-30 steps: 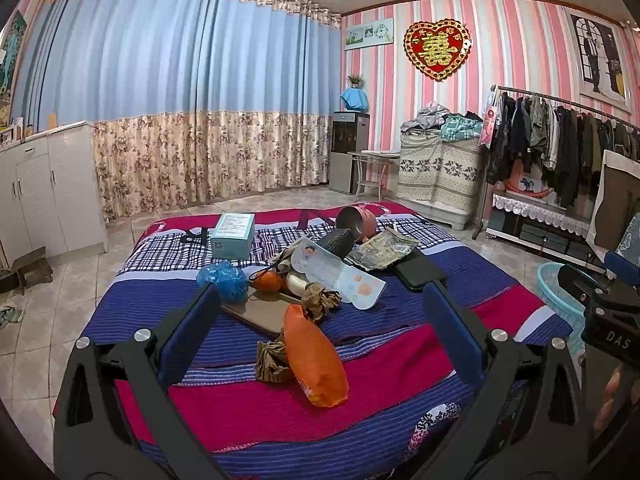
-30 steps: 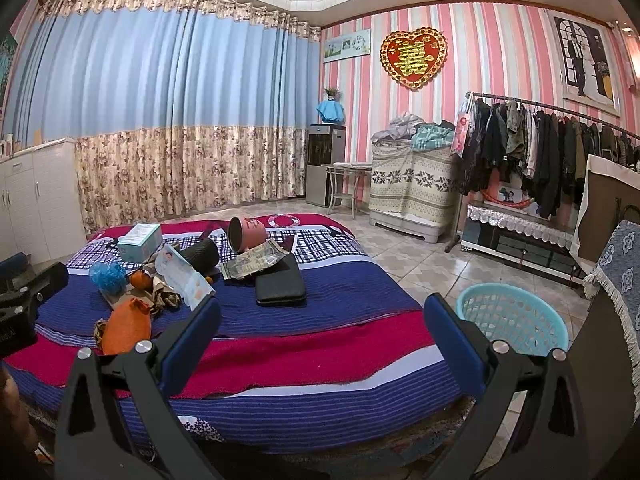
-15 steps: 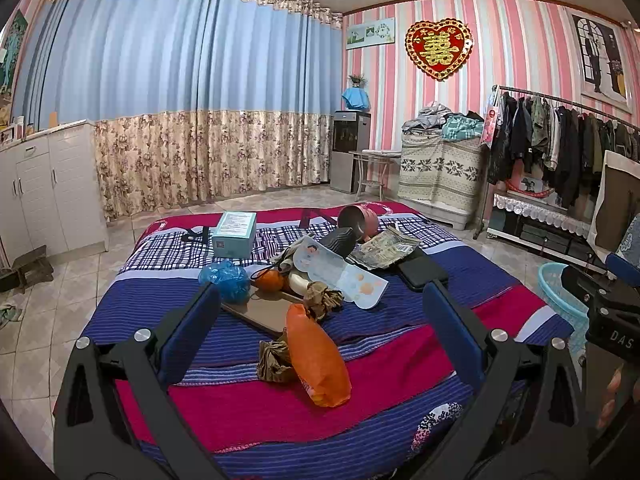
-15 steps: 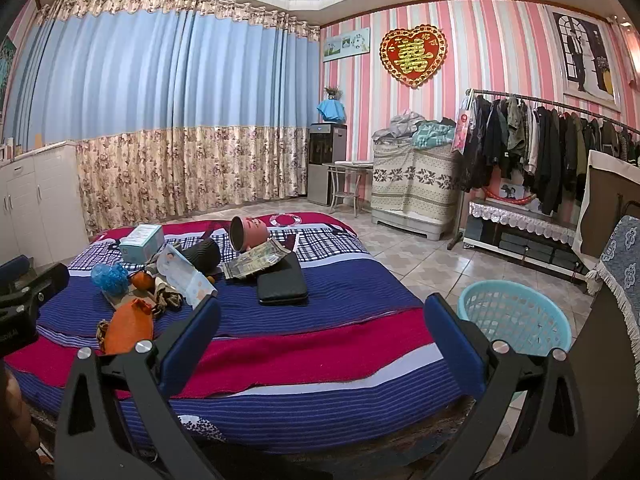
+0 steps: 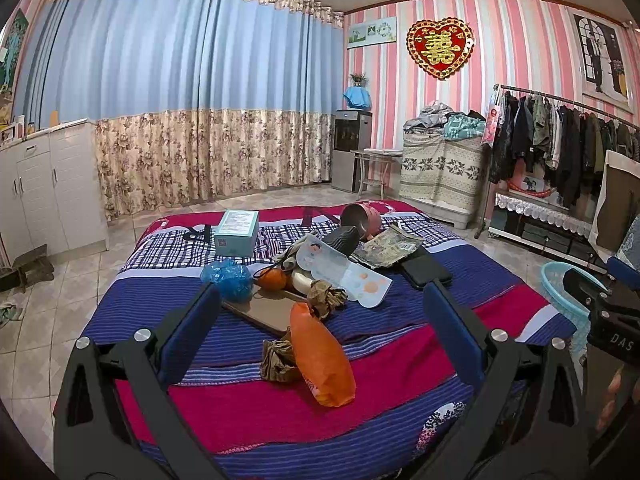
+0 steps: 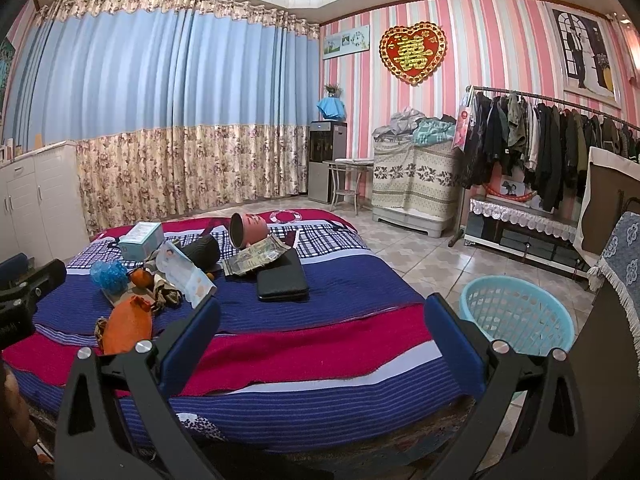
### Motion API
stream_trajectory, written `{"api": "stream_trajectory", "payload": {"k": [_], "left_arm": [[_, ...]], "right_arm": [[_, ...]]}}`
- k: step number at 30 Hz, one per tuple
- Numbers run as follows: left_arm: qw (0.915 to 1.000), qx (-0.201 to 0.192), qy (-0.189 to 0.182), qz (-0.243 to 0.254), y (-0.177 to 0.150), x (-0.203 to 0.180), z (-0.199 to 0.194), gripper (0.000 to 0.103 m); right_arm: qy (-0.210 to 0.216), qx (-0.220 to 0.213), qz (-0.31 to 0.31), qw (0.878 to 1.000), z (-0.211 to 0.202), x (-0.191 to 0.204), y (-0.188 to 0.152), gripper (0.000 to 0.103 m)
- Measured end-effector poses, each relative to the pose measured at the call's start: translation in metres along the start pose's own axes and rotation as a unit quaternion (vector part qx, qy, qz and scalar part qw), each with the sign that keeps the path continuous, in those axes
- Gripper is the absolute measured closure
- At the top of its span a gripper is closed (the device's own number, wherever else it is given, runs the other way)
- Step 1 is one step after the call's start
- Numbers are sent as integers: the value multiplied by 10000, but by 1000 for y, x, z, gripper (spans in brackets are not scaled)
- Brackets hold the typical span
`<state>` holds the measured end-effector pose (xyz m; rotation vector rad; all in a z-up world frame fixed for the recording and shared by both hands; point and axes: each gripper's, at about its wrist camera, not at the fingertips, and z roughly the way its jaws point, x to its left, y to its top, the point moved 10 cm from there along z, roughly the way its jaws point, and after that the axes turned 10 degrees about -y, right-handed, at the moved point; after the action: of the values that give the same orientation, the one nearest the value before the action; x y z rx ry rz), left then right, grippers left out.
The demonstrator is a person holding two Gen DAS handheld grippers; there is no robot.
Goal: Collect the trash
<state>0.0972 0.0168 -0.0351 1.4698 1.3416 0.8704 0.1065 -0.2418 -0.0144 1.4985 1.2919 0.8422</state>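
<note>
Trash lies on a striped bed: an orange plastic bag, a crumpled brown paper wad beside it, another brown wad, a blue crumpled bag and a green printed wrapper. My left gripper hovers open over the near bed edge, the orange bag between its fingers in view but apart from them. My right gripper is open and empty, further right over the bed. A light-blue basket stands on the floor right of the bed.
Also on the bed are a teal box, an orange fruit, a brown board, a pink pot on its side, a black speaker and a black wallet. A clothes rack lines the right wall.
Both views have shifted only slightly; the left gripper crept a little toward the orange bag. Both grippers stay open and nothing on the bed moved.
</note>
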Motion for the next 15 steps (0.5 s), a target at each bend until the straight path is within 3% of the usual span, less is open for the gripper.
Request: {"api": "stream_trajectory", "payload": {"k": [15], "left_arm": [[9995, 113, 294, -82, -4, 28, 4, 5]], "right_arm": [[44, 132, 37, 9999, 15, -2, -14, 4]]}}
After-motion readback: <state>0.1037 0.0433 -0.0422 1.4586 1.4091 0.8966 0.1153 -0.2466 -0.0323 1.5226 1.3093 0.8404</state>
